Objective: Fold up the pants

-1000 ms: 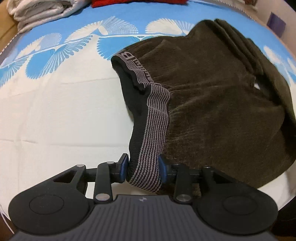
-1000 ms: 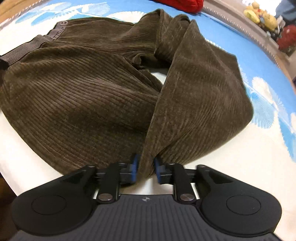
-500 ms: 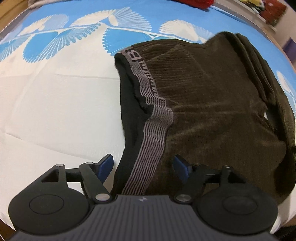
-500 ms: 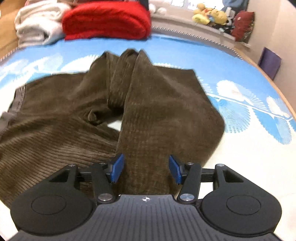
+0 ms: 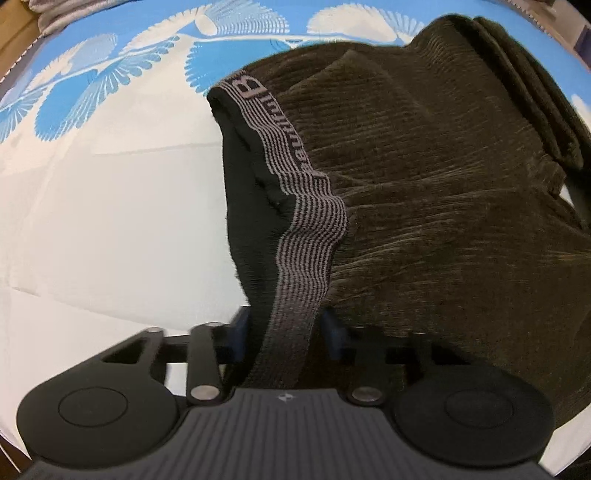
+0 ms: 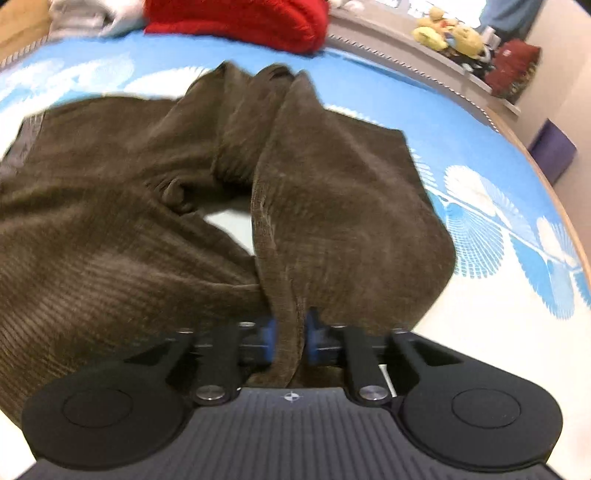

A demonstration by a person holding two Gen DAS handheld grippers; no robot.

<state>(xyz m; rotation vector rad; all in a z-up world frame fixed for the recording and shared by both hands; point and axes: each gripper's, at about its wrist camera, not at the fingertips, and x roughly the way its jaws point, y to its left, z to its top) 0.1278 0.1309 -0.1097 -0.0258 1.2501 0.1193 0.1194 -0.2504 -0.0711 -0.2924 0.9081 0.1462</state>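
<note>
Two grabs on these floppy, fairly hefty corduroy pants sprawled across the blue-patterned bedspread: my left gripper closing on the stretchy waistband, right gripper closing on a leg fold.

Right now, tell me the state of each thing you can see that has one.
brown pants: rumpled on the bed, not yet folded
waistband: bunched between the left gripper's pads
left gripper: jaws closing on the waistband
right gripper: jaws closing on a pinched fold of a pant leg
red blanket: folded, at the bed's far end
</note>
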